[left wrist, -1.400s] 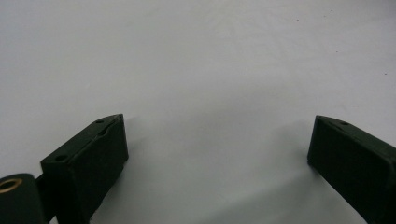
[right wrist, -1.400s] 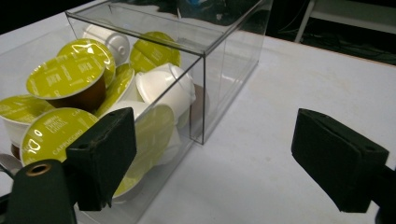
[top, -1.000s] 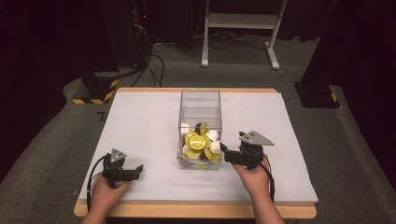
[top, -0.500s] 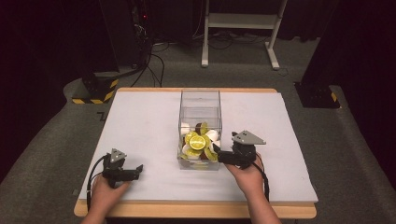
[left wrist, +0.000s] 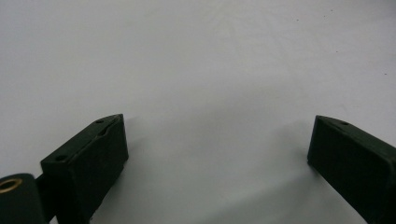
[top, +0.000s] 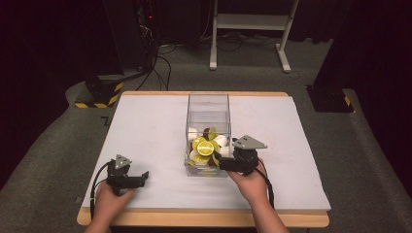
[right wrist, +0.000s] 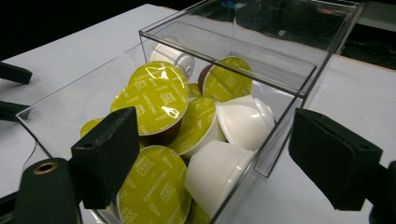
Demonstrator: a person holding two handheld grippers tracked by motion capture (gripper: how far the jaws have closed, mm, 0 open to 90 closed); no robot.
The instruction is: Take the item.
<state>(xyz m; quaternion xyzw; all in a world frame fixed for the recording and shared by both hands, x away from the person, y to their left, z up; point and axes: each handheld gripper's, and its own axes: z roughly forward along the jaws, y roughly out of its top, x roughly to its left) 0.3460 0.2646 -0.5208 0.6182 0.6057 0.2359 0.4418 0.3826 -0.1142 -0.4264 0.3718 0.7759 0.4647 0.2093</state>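
White worktop (top: 145, 131) carries all items. Right claw (right wrist: 205, 154) stands released, straddling the clear box (right wrist: 299, 88) wall; capsules (right wrist: 159, 100) labelled "CAPPUCCINO" lie just ahead. Left claw (left wrist: 217, 144) rests released, well apart.

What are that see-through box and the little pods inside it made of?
The box looks like clear rigid plastic, probably acrylic: sharp straight edges, glossy reflections, contents visible through the walls. The pods seem to be smooth white or brown plastic cups, matte to slightly shiny. Their yellow-green lids look like thin printed foil or film, since they wrinkle and glint.
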